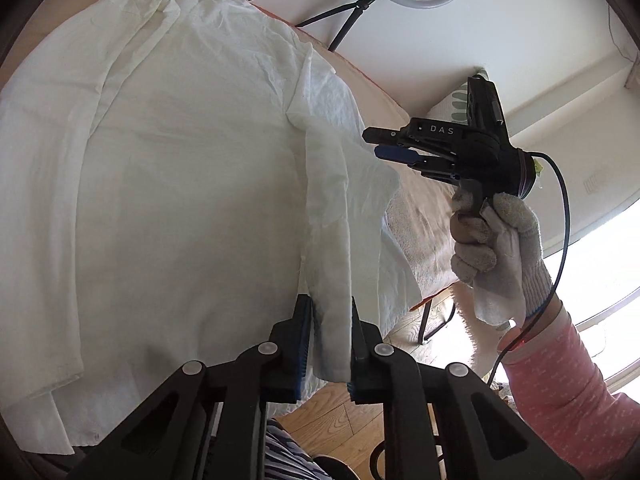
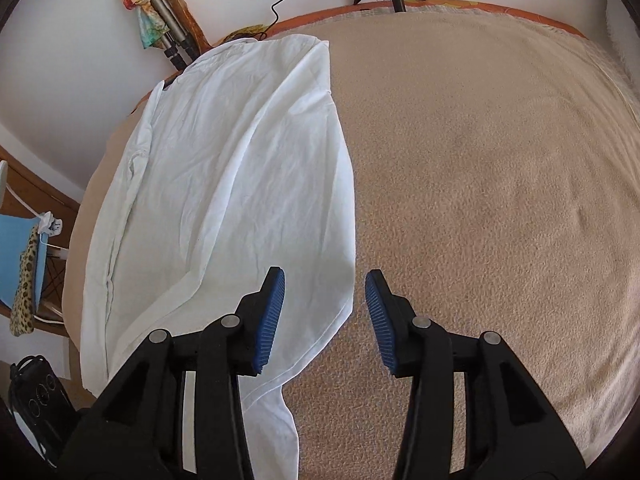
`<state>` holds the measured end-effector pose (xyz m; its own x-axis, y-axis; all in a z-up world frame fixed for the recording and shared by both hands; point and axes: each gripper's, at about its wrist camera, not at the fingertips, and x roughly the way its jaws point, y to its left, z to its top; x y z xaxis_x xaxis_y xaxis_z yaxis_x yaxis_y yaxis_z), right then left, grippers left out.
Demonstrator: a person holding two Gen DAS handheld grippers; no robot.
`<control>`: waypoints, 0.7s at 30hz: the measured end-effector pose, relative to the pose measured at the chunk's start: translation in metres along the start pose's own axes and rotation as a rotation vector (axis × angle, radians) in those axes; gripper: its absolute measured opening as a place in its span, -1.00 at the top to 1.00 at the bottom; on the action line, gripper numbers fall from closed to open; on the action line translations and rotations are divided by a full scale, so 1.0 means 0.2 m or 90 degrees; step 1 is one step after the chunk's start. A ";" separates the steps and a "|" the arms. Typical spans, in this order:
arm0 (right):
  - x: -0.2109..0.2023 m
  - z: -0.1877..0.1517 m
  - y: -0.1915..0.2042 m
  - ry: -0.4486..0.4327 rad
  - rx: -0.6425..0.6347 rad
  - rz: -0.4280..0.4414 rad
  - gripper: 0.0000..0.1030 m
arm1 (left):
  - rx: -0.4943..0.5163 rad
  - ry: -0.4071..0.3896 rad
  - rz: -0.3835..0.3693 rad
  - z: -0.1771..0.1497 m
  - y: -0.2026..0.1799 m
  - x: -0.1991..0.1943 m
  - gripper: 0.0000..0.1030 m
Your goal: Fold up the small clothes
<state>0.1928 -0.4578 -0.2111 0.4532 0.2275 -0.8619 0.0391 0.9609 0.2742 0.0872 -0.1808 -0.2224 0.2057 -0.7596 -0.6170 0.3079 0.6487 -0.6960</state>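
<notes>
A wide surface covered with a beige, fuzzy blanket (image 2: 500,168) fills most of the right wrist view; it gives a broad, flat place for folding. On its left part lies a white, wrinkled cotton shirt (image 1: 180,184), spread out flat lengthwise, one long sleeve (image 1: 332,208) laid along its side near the blanket's edge. Spread like this, the shirt looks ready for its sides and sleeves to be turned inward, so the folding appears to be at an early stage.

The left gripper (image 1: 330,344), black with blue ribbed pads, points down at a slant over the near end of that sleeve. Its jaws are drawn in against the cuff end, pinching the cloth between the pads, probably to lift the sleeve and carry it across the shirt's body.

The right gripper (image 2: 325,320), the same make, is held in a white knitted work glove (image 1: 496,248) worn over a pink dotted sleeve (image 1: 568,380). It tilts steeply down at the shirt's right hem corner. Its jaws stand apart with nothing pressed between them; the hem edge lies below the gap, untouched as far as can be seen.
</notes>
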 end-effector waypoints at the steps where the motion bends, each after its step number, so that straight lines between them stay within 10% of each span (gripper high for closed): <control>1: 0.02 0.01 0.01 0.004 -0.003 0.003 0.67 | -0.015 0.000 -0.015 0.00 0.00 0.00 0.98; 6: 0.01 0.05 0.10 -0.029 -0.050 -0.014 0.89 | -0.112 0.006 -0.152 -0.05 -0.02 -0.09 1.00; 12: 0.00 0.11 0.13 -0.043 -0.073 -0.050 0.91 | -0.068 0.024 -0.027 -0.14 0.01 -0.05 1.00; 15: -0.02 0.09 0.11 -0.034 -0.063 -0.040 0.90 | -0.030 0.018 0.033 -0.17 0.00 -0.09 0.61; 21: -0.22 -0.08 -0.03 -0.080 -0.005 0.025 0.23 | 0.096 -0.049 0.104 -0.19 -0.20 -0.23 0.42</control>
<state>0.1587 -0.4704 -0.1808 0.5623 0.2440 -0.7902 0.0119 0.9530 0.3027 0.0302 -0.1697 -0.1809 0.3324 -0.6499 -0.6835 0.3987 0.7536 -0.5227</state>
